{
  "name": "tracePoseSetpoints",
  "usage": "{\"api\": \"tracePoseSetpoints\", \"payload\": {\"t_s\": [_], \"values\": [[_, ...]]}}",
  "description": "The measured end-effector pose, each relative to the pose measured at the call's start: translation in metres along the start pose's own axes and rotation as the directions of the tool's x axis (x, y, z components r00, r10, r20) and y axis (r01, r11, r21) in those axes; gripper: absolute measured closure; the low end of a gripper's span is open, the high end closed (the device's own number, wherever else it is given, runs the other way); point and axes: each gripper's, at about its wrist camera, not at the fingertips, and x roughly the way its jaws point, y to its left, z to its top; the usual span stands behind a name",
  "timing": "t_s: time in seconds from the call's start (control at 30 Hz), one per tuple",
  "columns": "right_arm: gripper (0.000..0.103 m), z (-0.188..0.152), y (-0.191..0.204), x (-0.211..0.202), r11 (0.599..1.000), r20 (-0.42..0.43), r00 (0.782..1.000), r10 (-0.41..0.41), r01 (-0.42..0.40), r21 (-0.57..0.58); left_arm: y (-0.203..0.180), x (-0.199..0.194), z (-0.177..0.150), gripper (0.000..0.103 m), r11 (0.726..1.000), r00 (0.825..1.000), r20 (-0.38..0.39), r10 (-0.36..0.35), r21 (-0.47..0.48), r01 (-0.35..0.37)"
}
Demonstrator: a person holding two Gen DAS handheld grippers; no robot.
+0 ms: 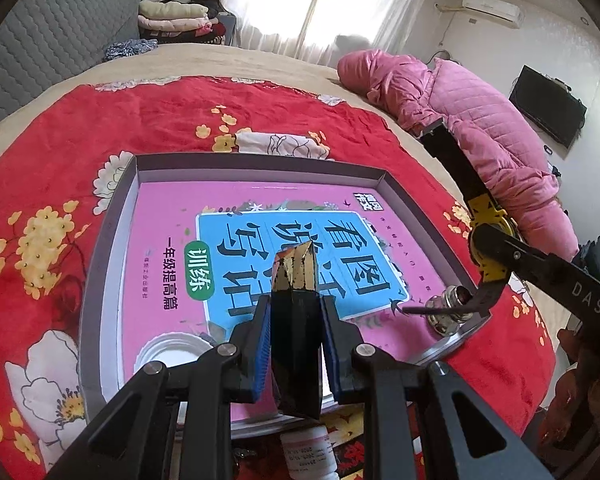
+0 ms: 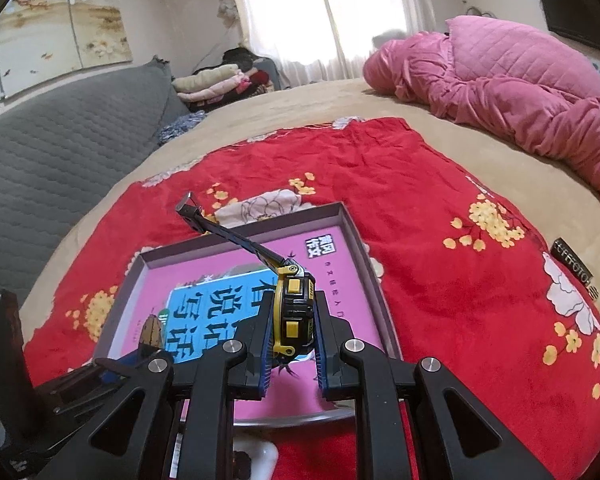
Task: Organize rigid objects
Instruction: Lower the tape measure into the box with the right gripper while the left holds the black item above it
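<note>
A dark box with a worn gold top is clamped upright between the jaws of the left gripper, above the pink book lying in the grey tray. A yellow-and-black tape measure is gripped by the jaws of the right gripper, over the same tray on the red floral cloth.

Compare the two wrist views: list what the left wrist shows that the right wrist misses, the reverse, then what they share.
Left wrist only: a metal fitting in the tray's near right corner, a round white lid, a white bottle below the tray, a wall air conditioner.
Right wrist only: a blossom painting, a small dark labelled object on the red cloth.
Both: the tray with its pink book, tape measure, dark gilded block, pink quilt.
</note>
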Motion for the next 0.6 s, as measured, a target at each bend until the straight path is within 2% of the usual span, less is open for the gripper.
{"api": "tracePoseSetpoints", "payload": {"t_s": [0.4,0.6], "values": [[0.086,-0.008,0.007,0.011,0.999,-0.028,0.999,-0.026,0.024,-0.048,0.016,0.009,-0.002,0.080,0.998,0.999,-0.038,-0.014,-0.055,0.012],[0.086,-0.014,0.007,0.019,0.998,-0.057,0.998,-0.034,0.031,-0.052,0.017,0.010,-0.004,0.080,0.999,0.999,-0.045,-0.010,-0.052,0.007]]}}
